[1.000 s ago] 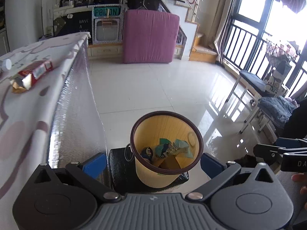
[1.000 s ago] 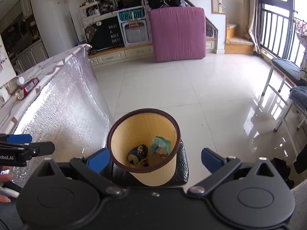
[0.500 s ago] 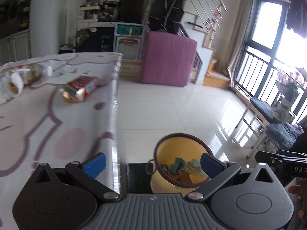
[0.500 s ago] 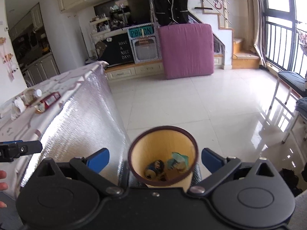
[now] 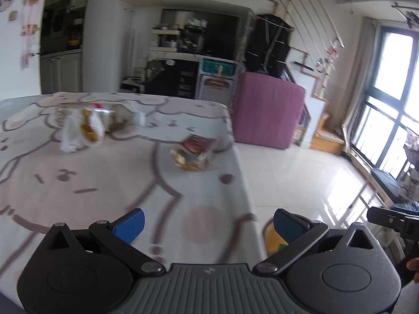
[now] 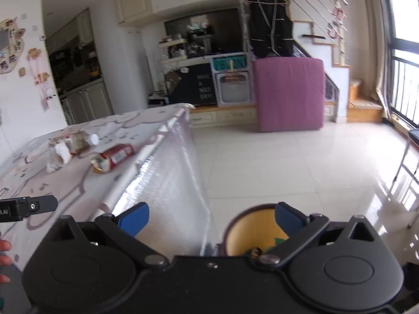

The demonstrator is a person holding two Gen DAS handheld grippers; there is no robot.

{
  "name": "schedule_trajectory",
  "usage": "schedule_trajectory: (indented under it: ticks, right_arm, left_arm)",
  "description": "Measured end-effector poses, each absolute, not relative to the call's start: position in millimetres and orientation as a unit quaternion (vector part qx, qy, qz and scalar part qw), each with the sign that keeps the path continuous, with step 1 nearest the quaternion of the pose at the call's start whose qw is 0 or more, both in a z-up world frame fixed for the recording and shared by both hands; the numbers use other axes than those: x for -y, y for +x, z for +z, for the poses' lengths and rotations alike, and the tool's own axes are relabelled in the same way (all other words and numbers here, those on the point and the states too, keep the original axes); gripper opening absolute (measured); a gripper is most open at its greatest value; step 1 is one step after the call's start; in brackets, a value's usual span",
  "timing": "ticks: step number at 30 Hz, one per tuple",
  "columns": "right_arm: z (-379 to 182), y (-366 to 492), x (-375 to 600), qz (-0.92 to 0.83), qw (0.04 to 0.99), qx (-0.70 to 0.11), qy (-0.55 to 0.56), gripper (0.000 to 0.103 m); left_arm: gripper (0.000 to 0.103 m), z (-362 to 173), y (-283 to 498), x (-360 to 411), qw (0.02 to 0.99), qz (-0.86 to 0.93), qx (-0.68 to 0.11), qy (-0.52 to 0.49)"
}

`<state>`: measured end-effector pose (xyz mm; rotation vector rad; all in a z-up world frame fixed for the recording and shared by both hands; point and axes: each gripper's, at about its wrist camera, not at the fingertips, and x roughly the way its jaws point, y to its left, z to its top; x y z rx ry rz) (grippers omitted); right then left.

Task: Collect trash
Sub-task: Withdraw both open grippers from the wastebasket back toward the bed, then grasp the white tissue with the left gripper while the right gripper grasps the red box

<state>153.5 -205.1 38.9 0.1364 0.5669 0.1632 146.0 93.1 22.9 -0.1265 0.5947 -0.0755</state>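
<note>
Two grippers are in my hands, both empty. My left gripper hovers over the tabletop near its right edge, jaws spread wide with nothing between them. My right gripper hangs beside the tabletop's foil-covered side, jaws equally wide, holding nothing. Trash lies on the tabletop: a red snack wrapper near the right edge, a white crumpled bag farther left, and a clear bottle behind it. A yellow trash bin with a dark rim stands on the floor beside the tabletop, scraps inside.
</note>
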Motion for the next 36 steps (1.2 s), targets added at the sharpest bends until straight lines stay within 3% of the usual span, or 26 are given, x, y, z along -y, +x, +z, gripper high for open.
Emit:
schedule_trajectory:
  ticks: [16,30,36]
  right_arm:
    - [48.8,201.4,95.3,0.114,0.956,-0.251,0.098,0.103]
    - [40.4,270.7,-2.0,0.117,0.938,-0.308,0.111,0.103]
    - [25.0,286.6,-14.4,0.120,0.931,-0.323,0.120,0.103]
  left_arm:
    - [0.103,33.2,181.2,-198.6,0.961,0.044,-0.264,-0.074]
    - [0.103,18.1,264.0,-284.0,0.959,0.030,-0.252,-0.127]
    - [0.078,6.8,298.4,-318.5,0.950,0.080,-0.260,-0.155]
